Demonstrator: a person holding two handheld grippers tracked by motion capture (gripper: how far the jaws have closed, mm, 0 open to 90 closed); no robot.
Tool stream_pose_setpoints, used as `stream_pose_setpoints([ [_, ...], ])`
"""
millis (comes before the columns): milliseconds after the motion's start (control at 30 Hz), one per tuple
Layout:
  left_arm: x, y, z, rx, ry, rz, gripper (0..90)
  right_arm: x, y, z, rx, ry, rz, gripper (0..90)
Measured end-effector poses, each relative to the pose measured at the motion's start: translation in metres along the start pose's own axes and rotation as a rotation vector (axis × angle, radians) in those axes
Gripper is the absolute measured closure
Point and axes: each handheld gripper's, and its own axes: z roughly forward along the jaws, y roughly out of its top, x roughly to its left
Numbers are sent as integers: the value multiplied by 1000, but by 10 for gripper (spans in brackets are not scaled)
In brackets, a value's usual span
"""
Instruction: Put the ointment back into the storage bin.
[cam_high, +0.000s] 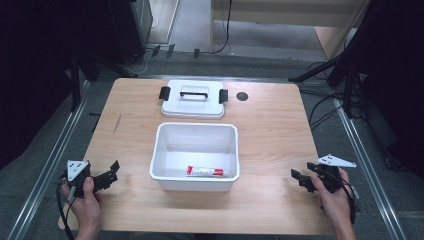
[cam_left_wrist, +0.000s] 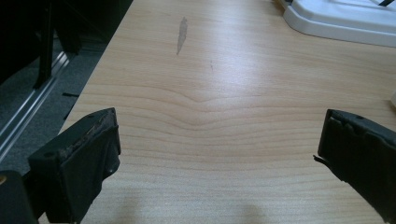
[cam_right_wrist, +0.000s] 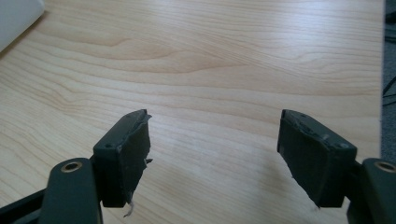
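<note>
**Tube in the open bin**

The bin (cam_high: 196, 155) is a white rectangular tub, upright and open, on the table with its long side toward the person. The tube (cam_high: 205, 172), white with red ends and print, lies flat on the bin's floor along its near wall. The lid (cam_high: 193, 98), white with black handle and clips, lies flat just beyond the bin.

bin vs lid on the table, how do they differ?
The bin sits in the middle of the table; the lid lies just behind it, off the bin. The bin is deep and open-topped, with a tube lying inside; the lid is flat and carries nothing. The lid has a handle and black side clips; the bin shows none. Both are white plastic, rectangular with rounded corners.
</note>
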Motion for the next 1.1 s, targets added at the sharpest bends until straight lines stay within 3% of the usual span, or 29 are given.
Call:
stream_pose_setpoints([
  [200, 0, 0, 0, 0, 0, 0, 0, -4, -16, -9, -60, -35, 24, 273],
  [567, 0, 0, 0, -4, -2, -4, 0, -6, -39, -17, -96, -58, 38, 272],
  [800, 0, 0, 0, -3, -3, -5, 0, -10, -45, -24, -132, -87, 74, 268],
  [1100, 0, 0, -1, -4, -4, -5, 0, -9, -46, -25, -130, -114, 101, 257],
])
